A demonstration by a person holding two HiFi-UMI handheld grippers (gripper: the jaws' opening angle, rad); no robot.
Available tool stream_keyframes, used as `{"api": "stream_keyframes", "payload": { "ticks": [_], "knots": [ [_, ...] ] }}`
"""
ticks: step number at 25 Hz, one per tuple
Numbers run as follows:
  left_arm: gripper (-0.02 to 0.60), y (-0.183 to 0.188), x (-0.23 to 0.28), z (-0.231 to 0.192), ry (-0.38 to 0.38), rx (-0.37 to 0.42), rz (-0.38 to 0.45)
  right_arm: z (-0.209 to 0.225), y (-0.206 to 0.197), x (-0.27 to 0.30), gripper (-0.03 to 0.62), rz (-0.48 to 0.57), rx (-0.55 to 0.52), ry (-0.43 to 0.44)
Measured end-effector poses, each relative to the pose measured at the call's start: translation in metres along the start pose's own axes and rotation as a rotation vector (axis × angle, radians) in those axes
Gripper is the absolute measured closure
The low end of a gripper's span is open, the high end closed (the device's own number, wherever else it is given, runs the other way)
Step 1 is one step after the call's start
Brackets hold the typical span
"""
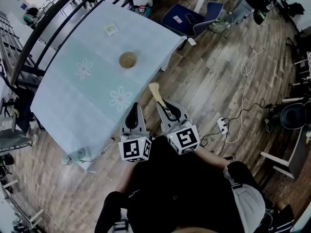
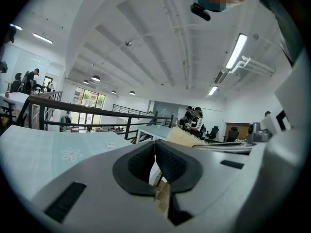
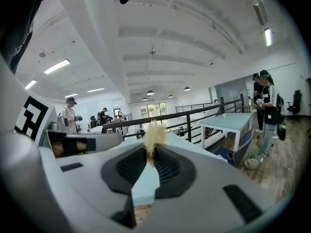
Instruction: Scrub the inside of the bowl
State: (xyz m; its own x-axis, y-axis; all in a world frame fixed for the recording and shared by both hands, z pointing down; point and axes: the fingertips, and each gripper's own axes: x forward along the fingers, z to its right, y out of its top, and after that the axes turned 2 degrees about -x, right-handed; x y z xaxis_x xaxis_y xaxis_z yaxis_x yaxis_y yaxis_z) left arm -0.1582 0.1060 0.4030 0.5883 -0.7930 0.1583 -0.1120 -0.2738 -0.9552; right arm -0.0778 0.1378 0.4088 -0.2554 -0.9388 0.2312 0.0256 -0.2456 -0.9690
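Closest in, the person stands on the wooden floor in dark clothes, both tools held close against the body and tilted upward. The left gripper has its jaws pressed together with nothing between them; its own view shows the two dark pads meeting along a thin seam. Just beside it, the right gripper is clamped on a brush, whose handle sits between the pads while the pale bristles stick out past the jaw tips. In the right gripper view the bristle tuft stands above the closed jaws, against the railing.

Just beyond the tools is a table under a light blue cloth printed with white flowers. The bowl sits on that cloth towards the table's far right side, well apart from both grippers and from the brush. Further along the cloth lies a small flat packet.

To the right, a white power strip with a trailing cable lies on the floor. Further off, a blue-seated chair stands past the table's far corner.
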Motion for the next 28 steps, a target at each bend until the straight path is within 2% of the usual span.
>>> {"api": "stream_keyframes", "payload": {
  "ticks": [11, 17, 22, 28],
  "knots": [
    [0.565, -0.001, 0.059, 0.009, 0.172, -0.053, 0.027, 0.076, 0.012, 0.029, 0.545, -0.001, -0.017, 0.079],
    [0.565, -0.001, 0.081, 0.000, 0.200, -0.048, 0.015, 0.090, 0.012, 0.047, 0.545, -0.010, -0.010, 0.107],
    [0.565, -0.009, 0.105, -0.022, 0.238, -0.088, -0.010, 0.099, 0.006, 0.069, 0.545, -0.054, -0.019, 0.107],
    [0.565, -0.006, 0.154, -0.058, 0.219, -0.090, -0.042, 0.118, 0.017, 0.119, 0.545, -0.094, -0.050, 0.090]
  ]
}}
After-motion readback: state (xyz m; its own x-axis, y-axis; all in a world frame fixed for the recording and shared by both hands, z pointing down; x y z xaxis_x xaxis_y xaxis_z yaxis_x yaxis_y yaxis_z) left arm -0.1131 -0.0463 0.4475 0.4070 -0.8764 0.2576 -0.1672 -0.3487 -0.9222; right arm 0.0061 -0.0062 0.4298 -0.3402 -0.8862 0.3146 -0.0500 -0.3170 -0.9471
